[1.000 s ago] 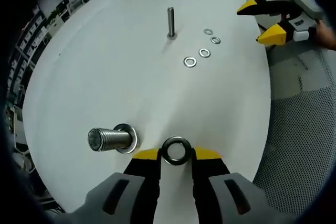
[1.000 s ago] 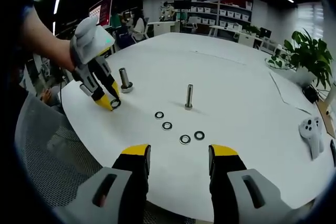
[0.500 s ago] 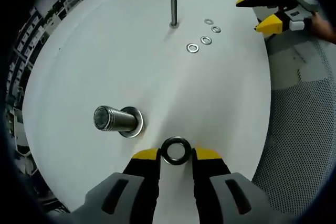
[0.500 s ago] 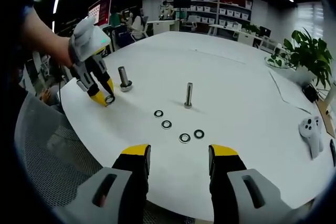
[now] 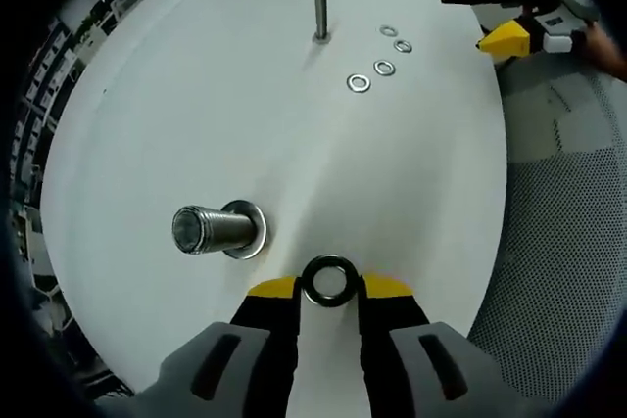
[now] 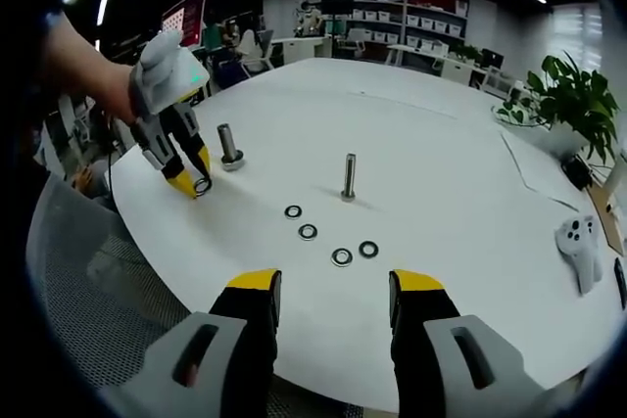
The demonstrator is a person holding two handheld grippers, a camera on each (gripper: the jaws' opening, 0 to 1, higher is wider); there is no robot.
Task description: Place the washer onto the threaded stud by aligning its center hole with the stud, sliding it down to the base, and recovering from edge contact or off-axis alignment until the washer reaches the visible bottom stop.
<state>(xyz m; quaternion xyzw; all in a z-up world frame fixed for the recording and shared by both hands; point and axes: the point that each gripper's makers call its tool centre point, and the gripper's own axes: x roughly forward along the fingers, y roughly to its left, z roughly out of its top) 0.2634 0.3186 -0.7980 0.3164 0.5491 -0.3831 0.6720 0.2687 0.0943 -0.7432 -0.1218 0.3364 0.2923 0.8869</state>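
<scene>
A: Holding the washer (image 5: 328, 281) between its yellow fingers (image 5: 276, 290), the left gripper (image 5: 328, 293) sits just beside the thick threaded stud (image 5: 209, 229), on the side nearer the counter (image 5: 196, 115) edge. Agree?

B: Yes. The fingers are closed to the washer's width, pinching its rim on both sides with the hole left free. The stud stands on its own base flange (image 5: 247, 229), and the washer isn't over it yet.

A: So how should the placing go?

B: I'd carry the ring above the stud's top, level it so the hole faces straight down the stud's axis, then lower it. If an edge catches on the threads, back off a touch and re-centre rather than push.

A: And the right gripper (image 6: 328, 291)?

B: Its fingers stand apart with nothing between them, well away from the stud, hanging over the counter's near edge. Between it and the thick stud lie four loose washers (image 6: 331, 240) and a thin stud (image 6: 349, 176).

A: Let go when?

B: Only once the washer rests on the flange, I'd say.
</scene>
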